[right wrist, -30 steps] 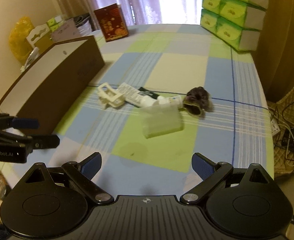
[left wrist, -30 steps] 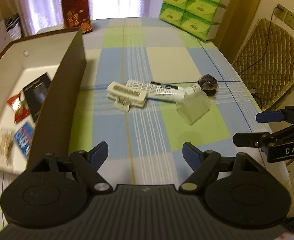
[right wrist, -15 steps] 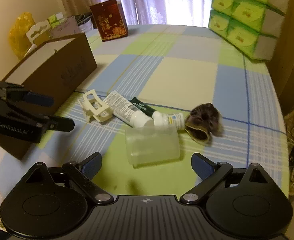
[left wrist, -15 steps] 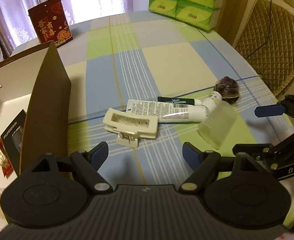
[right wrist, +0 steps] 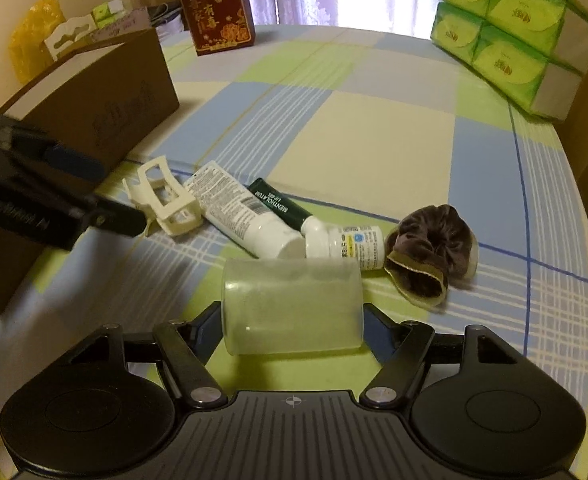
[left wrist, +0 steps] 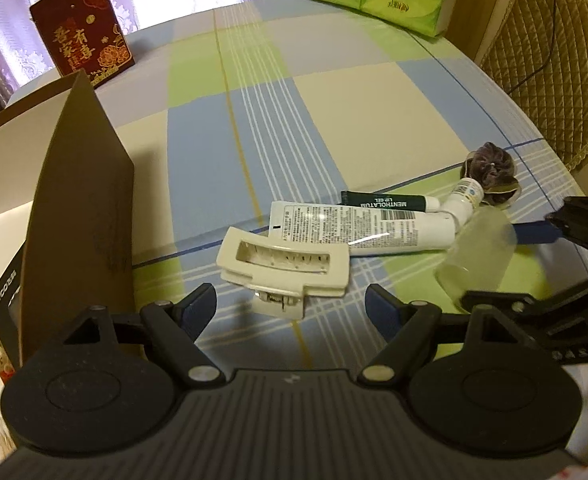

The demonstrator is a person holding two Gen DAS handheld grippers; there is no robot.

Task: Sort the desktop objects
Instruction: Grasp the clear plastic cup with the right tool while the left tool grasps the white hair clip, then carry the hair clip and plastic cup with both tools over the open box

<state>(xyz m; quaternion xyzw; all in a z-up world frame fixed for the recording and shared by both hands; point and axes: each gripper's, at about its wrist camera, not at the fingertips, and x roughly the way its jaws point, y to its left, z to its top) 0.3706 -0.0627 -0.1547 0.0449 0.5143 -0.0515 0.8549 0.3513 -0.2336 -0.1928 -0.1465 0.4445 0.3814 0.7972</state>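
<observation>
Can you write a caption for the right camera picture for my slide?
Open right gripper around a frosted cup lying on the checked tablecloth, near tubes, a hair clip and a scrunchie.

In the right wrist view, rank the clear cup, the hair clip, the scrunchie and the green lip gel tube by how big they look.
1. Clear cup, though it lies nearest the camera, which inflates it.
2-3. Scrunchie and hair clip look about alike, so no ranking.
4. Green lip gel tube, partly hidden by the white tube.

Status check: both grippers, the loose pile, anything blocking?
Left gripper open at hair clip. Right gripper open around tipped plastic cup, not clamped. Tubes, bottle, scrunchie crowd behind.
</observation>
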